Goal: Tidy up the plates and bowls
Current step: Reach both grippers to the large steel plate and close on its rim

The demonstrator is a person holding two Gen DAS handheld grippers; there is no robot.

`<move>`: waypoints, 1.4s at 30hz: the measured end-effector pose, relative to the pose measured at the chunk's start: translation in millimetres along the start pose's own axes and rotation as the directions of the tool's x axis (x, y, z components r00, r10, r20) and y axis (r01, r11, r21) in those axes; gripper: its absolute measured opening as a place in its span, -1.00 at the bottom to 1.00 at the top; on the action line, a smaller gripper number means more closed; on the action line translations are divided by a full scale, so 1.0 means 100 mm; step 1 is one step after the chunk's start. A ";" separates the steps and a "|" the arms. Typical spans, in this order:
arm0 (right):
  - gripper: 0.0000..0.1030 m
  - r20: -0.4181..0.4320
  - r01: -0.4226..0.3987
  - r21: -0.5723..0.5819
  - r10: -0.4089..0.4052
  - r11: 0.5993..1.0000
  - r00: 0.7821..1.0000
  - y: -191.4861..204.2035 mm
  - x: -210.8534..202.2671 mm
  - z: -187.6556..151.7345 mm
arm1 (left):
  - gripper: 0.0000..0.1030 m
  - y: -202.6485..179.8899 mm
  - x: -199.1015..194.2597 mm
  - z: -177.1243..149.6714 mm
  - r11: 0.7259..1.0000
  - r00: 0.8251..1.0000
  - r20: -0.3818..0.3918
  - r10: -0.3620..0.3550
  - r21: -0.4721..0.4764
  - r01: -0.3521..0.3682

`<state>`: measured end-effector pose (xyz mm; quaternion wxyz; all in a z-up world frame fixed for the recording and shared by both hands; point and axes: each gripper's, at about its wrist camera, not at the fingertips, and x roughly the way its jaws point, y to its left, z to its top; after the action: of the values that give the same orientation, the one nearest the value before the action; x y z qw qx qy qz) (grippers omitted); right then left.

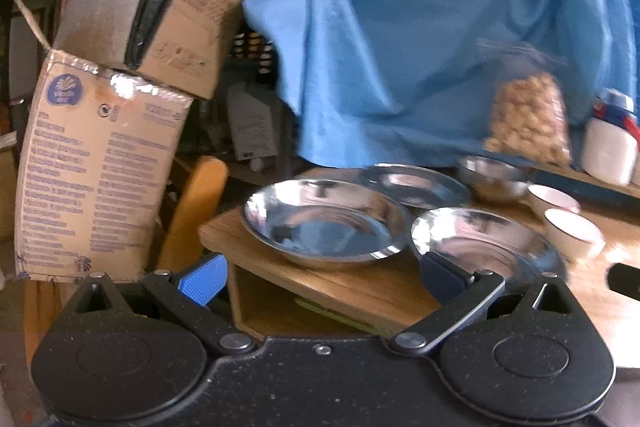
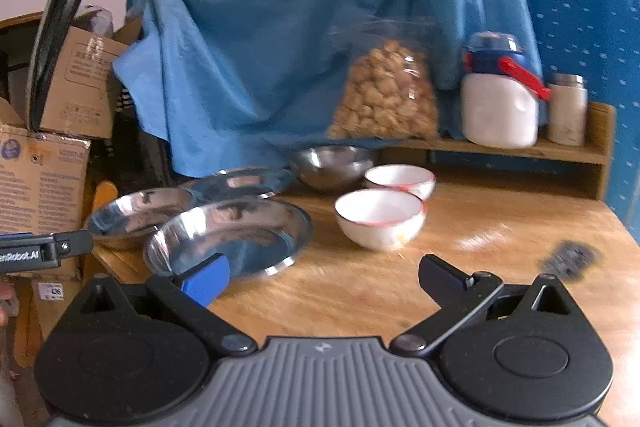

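Three steel plates lie on the wooden table's left part: a left one (image 1: 320,223) (image 2: 136,213), a near one (image 1: 484,239) (image 2: 232,231), and a far one (image 1: 416,181) (image 2: 240,183). A steel bowl (image 1: 494,175) (image 2: 332,163) sits behind them. Two white red-rimmed bowls (image 2: 380,219) (image 2: 400,179) stand to the right; they also show in the left wrist view (image 1: 574,231) (image 1: 554,197). My left gripper (image 1: 324,277) is open and empty, low at the table's left corner before the plates. My right gripper (image 2: 324,277) is open and empty above the table's front.
A wooden table (image 2: 480,251) has a raised back shelf (image 2: 520,151) with a bag of snacks (image 2: 386,99), a white jar (image 2: 500,99) and a small steel-capped container (image 2: 566,111). Blue cloth (image 2: 280,27) hangs behind. Cardboard boxes (image 1: 100,167) stack at the left.
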<state>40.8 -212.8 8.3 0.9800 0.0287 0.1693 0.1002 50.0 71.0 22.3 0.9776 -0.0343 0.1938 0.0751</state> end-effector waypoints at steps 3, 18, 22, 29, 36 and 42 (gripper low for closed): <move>1.00 0.006 -0.033 -0.014 0.033 0.999 0.999 0.07 0.12 0.10 | 0.98 0.19 0.18 0.15 0.999 0.999 -0.030 0.024 -0.029 -0.024; 1.00 -0.140 -0.292 -0.149 0.273 0.945 0.952 0.69 1.05 0.74 | 0.98 0.67 0.90 0.70 0.994 0.988 -0.118 -0.099 0.028 0.103; 0.99 -0.214 -0.365 -0.113 0.336 0.924 0.917 0.77 1.34 0.85 | 0.98 0.71 1.05 0.76 0.988 0.976 -0.163 -0.145 0.027 0.152; 0.87 -0.334 -0.426 -0.036 0.391 0.904 0.858 0.91 1.72 0.90 | 0.96 0.74 1.17 0.75 0.979 0.958 -0.213 -0.191 0.023 0.200; 0.62 -0.404 -0.455 -0.008 0.414 0.890 0.816 1.04 1.94 0.91 | 0.88 0.75 1.24 0.74 0.967 0.941 -0.235 -0.244 0.008 0.253; 0.37 -0.436 -0.459 0.020 0.421 0.888 0.795 1.08 2.07 0.97 | 0.64 0.79 1.28 0.71 0.960 0.924 -0.263 -0.276 -0.035 0.277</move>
<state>244.5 -66.4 41.3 0.8683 0.0018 0.3645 0.3365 180.8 172.9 35.5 0.9435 -0.0696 0.3164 -0.0691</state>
